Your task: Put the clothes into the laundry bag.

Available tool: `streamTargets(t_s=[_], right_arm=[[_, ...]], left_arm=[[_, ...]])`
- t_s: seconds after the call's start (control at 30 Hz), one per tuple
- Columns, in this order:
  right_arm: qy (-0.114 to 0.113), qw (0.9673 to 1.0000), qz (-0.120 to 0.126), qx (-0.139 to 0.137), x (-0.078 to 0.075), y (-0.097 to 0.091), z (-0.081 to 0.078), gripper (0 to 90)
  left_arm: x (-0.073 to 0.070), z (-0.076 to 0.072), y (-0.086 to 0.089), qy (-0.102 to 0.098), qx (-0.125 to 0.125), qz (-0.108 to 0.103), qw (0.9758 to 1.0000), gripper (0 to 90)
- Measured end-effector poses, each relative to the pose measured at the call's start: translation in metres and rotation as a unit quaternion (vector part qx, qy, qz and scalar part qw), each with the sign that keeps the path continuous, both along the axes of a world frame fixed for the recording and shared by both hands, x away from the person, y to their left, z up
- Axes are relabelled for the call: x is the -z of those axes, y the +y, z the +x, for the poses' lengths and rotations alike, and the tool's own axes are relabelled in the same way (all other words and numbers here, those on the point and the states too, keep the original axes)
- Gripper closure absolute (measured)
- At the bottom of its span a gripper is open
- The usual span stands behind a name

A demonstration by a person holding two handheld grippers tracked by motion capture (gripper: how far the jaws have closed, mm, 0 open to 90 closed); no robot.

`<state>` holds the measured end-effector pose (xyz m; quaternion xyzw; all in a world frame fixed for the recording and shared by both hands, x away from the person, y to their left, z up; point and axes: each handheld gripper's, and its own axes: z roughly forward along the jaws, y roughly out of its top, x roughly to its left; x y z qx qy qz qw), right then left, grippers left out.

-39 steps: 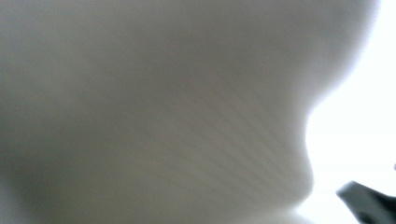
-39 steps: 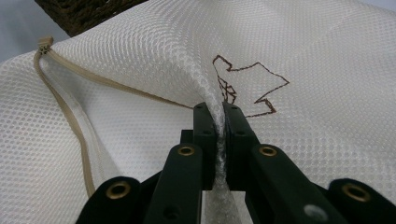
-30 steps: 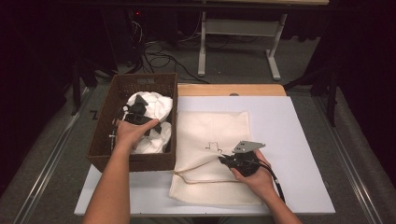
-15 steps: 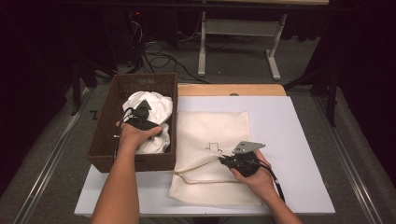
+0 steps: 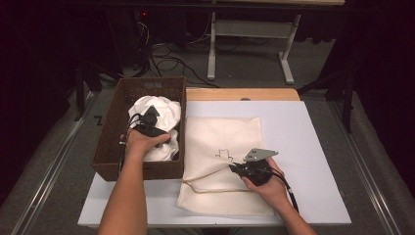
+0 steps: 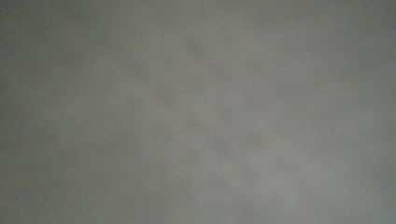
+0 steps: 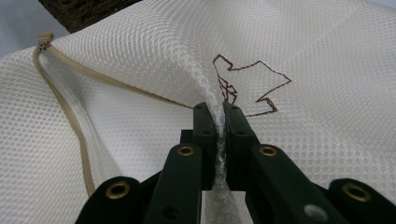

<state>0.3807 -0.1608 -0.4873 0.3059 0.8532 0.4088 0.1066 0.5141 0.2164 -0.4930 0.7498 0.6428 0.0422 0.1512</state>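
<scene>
A white mesh laundry bag (image 5: 230,132) lies flat on the white table, with a beige zipper (image 7: 65,107) along its open edge and a small brown stitched motif (image 7: 247,88). My right gripper (image 5: 235,169) is shut on a pinched fold of the bag's top layer (image 7: 218,109) and holds it raised just beside the motif. My left gripper (image 5: 149,122) is down in the brown wicker basket (image 5: 110,142), against a heap of white clothes (image 5: 164,110). Its jaws are hidden in the cloth, and the left gripper view is a grey blur.
The basket stands at the table's left, touching the bag's left edge. A wooden board (image 5: 244,94) runs along the table's far edge. Bare white tabletop (image 5: 303,147) lies right of the bag. Cables and a metal frame sit on the floor beyond.
My left hand and gripper have shifted slightly toward the near side of the basket, lower onto the white clothes. The right gripper has kept its hold and not moved.
</scene>
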Motion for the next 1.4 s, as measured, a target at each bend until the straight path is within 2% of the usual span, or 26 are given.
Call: streamTargets(t_s=[0.17, 0.47, 0.5, 0.57, 0.63, 0.67, 0.73, 0.9, 1.03, 1.1, 1.2, 1.27, 1.3, 1.37, 1.4], right_arm=[[-0.001, 1.0, -0.001, -0.002, 0.0, 0.001, 0.001, 86.4], [-0.001, 1.0, 0.001, -0.002, 0.0, 0.0, 0.001, 86.4], [-0.001, 1.0, 0.001, -0.003, 0.0, 0.0, 0.001, 86.4], [0.0, 1.0, 0.002, -0.003, 0.0, -0.001, 0.001, 86.5], [-0.001, 1.0, 0.004, -0.003, 0.0, -0.001, 0.001, 86.5], [0.001, 1.0, 0.005, -0.002, 0.0, -0.001, 0.001, 86.5], [0.0, 1.0, 0.004, -0.002, 0.0, 0.0, 0.001, 86.5], [0.001, 1.0, 0.005, -0.002, 0.0, -0.001, 0.001, 86.5], [0.0, 1.0, 0.003, -0.004, 0.0, -0.001, 0.001, 86.5], [-0.002, 1.0, 0.004, -0.004, 0.0, -0.001, 0.001, 86.6], [-0.002, 1.0, 0.006, -0.002, 0.0, -0.002, 0.001, 86.7], [-0.004, 1.0, 0.008, -0.002, 0.0, -0.002, 0.001, 86.8], [-0.005, 1.0, 0.008, -0.002, -0.001, -0.002, 0.001, 86.8], [-0.007, 0.9999, 0.008, -0.001, -0.001, -0.002, 0.001, 86.8], [-0.008, 0.9999, 0.007, -0.001, -0.001, -0.002, 0.001, 86.8]], left_arm=[[0.0, 0.0, -0.002, 0.001, -0.001, 0.002, 1.0, 0.0], [-0.001, 0.005, -0.004, 0.023, 0.003, 0.012, 0.9997, 0.7], [-0.003, 0.005, -0.005, 0.025, 0.013, 0.013, 0.9995, 3.0], [-0.008, 0.004, -0.009, 0.022, 0.031, 0.016, 0.9991, 14.3], [-0.013, 0.003, -0.015, 0.014, 0.059, 0.02, 0.9979, 29.2], [-0.014, 0.002, -0.017, 0.012, 0.064, 0.021, 0.9976, 38.7], [-0.016, 0.002, -0.019, 0.014, 0.069, 0.017, 0.9973, 48.2], [-0.019, 0.001, -0.021, 0.011, 0.065, 0.02, 0.9976, 65.0], [-0.021, 0.0, -0.018, 0.007, 0.06, 0.007, 0.9981, 68.6], [-0.024, -0.001, -0.015, 0.0, 0.055, -0.006, 0.9984, 69.6], [-0.031, -0.004, -0.01, -0.034, 0.04, -0.041, 0.9978, 69.9], [-0.04, -0.009, -0.005, -0.078, 0.03, -0.059, 0.9948, 69.9], [-0.046, -0.012, -0.003, -0.099, 0.027, -0.068, 0.9924, 69.8], [-0.052, -0.017, -0.001, -0.125, 0.022, -0.062, 0.9899, 69.8], [-0.054, -0.019, 0.0, -0.135, 0.02, -0.068, 0.9883, 69.8]])
